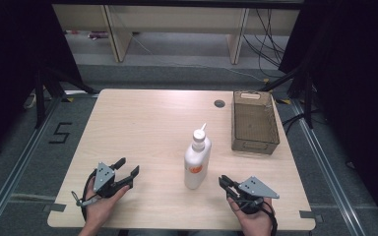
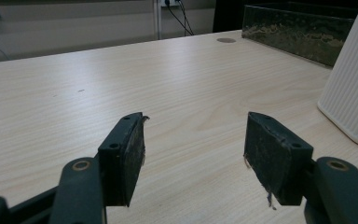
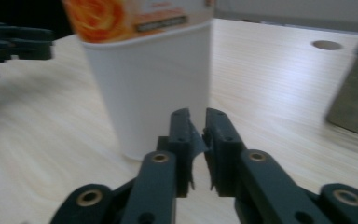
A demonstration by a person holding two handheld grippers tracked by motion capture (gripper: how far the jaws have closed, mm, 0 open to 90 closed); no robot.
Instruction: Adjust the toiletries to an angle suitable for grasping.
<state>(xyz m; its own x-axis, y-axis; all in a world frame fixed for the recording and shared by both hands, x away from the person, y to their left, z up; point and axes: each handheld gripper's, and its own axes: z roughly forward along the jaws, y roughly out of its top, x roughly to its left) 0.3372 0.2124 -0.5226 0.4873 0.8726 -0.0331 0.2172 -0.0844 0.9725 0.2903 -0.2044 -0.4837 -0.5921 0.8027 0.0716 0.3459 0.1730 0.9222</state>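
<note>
Bottle [image 1: 197,164]: white plastic, orange label, pointed nozzle cap; stands upright on the wooden table [image 1: 142,123], near the front edge, between the two grippers and apart from both. In the right gripper view its ribbed body rises just ahead of the jaws.

Left gripper [image 1: 126,174]: held in the person's left hand at the table's front left, jaws spread wide with nothing between them; in the left gripper view only bare tabletop lies in the gap, and the bottle's white flank sits off to the side.

Right gripper [image 1: 223,181]: held in the person's right hand at the front right, jaws drawn nearly together, a thin slit left, nothing clamped. It points toward the bottle's base, near it but not touching.

Basket [image 1: 254,123]: brown mesh tray at the table's far right, empty as far as can be seen, well apart from the bottle.

Step in hand, by judgement: approach, with no grasp yet made; the bottle looks the likely object and the basket a possible destination.

Next move, by judgement: the right jaws must part wider than the bottle's body before closing on it, or the left gripper, already spread, must swing across to it. A grip low on the body would limit tipping.
</note>
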